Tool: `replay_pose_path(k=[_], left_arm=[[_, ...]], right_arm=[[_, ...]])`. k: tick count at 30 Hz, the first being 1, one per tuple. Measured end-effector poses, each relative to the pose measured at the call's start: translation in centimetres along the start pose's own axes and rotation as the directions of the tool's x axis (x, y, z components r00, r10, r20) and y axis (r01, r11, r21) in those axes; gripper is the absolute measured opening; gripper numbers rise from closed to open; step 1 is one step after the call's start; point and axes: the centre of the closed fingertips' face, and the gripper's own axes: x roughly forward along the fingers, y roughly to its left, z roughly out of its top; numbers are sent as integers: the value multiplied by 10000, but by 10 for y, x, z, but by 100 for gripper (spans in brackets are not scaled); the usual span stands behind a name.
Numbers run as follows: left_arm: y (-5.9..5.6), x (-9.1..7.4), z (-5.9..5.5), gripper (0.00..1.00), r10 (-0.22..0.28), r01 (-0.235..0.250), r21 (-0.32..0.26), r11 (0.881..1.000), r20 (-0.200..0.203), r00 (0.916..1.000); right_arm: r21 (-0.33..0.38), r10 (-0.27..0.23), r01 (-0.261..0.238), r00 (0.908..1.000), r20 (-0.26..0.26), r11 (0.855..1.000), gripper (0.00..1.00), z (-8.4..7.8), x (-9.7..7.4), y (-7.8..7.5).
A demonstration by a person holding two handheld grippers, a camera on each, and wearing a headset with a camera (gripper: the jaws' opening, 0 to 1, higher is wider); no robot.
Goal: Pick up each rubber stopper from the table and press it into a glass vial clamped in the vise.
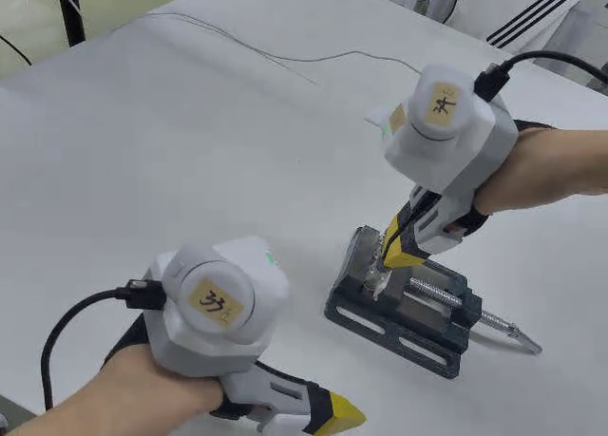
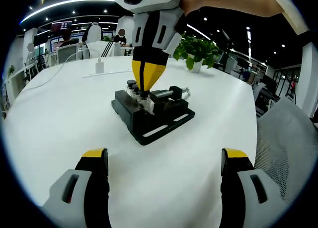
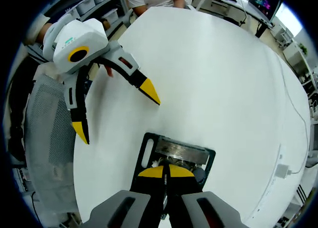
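Down in the black vise [image 2: 149,116], clear vials [image 2: 133,92] wear dark stoppers [image 2: 131,83]; right claw [image 3: 166,171] clenched, left claw [image 2: 164,156] released.

White table [image 1: 190,151]: surface plain and matte. One black vise [image 1: 404,308] stands directly on it, immediately under the tips of the right gripper [image 1: 399,255], with its screw handle lying out along the tabletop. The vise sits ahead of the left gripper [image 2: 164,158], well apart from it. A thin cable [image 1: 285,58] runs across the table beyond the right gripper. Seen from the left gripper, a white adapter [image 2: 99,66] lies far past the vise, and a potted plant [image 2: 198,51] stands near the far edge.
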Motion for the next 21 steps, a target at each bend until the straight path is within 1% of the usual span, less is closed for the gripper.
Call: replay_pose_path(k=[2, 3, 6, 7, 8, 9, 11, 12, 13, 14, 15, 17, 18, 19, 21], left_arm=[[1, 0, 0, 93, 26, -26, -2, 10000, -4, 10000], [2, 0, 0, 93, 35, -35, -41, 10000, -9, 10000], [4, -1, -1, 93, 74, -74, -71, 9999, -14, 10000], [4, -2, -2, 93, 74, -75, -43, 10000, -51, 10000], [5, -3, 0, 93, 120, -120, -32, 9999, -12, 9999], [5, -3, 1, 93, 103, -103, -71, 9999, 34, 9999], [6, -3, 3, 93, 140, -140, -25, 9999, 48, 9999], [6, -3, 4, 93, 148, -148, -8, 9999, 55, 9999], [7, -3, 7, 93, 181, -181, -33, 9998, 154, 9997], [7, -4, 9, 93, 164, -163, -56, 9999, 180, 9997], [7, -4, 11, 93, 162, -161, -39, 9999, 210, 9996], [6, -4, 15, 93, 165, -168, 105, 9998, 234, 9996], [5, -6, 18, 93, 175, -179, 159, 9997, 284, 9994], [5, -6, 20, 94, 177, -182, 172, 9997, 299, 9994], [6, -9, 23, 94, 225, -231, 192, 9995, 349, 9991]], right_arm=[[48, -23, 23, 9999, -100, 10000, 0, -1, 1, 0], [-355, -97, 90, 9998, -177, 9993, 0, 0, 1, 0], [254, 162, -154, 9994, -299, 9996, 0, -1, 4, -4], [466, 148, -131, 9993, -356, 9988, 0, -3, 4, -3], [-398, -56, 36, 9988, -483, 9992, 0, -2, 4, -5], [-262, -106, 93, 9988, -477, 9996, 0, -2, 4, -3], [-36, -138, 136, 9977, -666, 9999, 0, -2, 5, -5], [-75, -153, 148, 9972, -735, 9999, 0, -2, 6, -5], [-324, -289, 260, 9955, -905, 9991, 0, -2, 6, -5], [-220, -346, 326, 9944, -1001, 9992, 0, -2, 6, -4], [-319, -404, 370, 9928, -1128, 9988, 0, -2, 5, -4], [-336, -495, 460, 9926, -1107, 9984, 0, -3, 5, -4], [-196, -450, 433, 9940, -1000, 9989, 0, -3, 4, -5], [310, -359, 385, 9962, -796, 9988, 0, -3, 4, -4], [636, -236, 274, 9979, -607, 9976, 0, -3, 3, -6]])
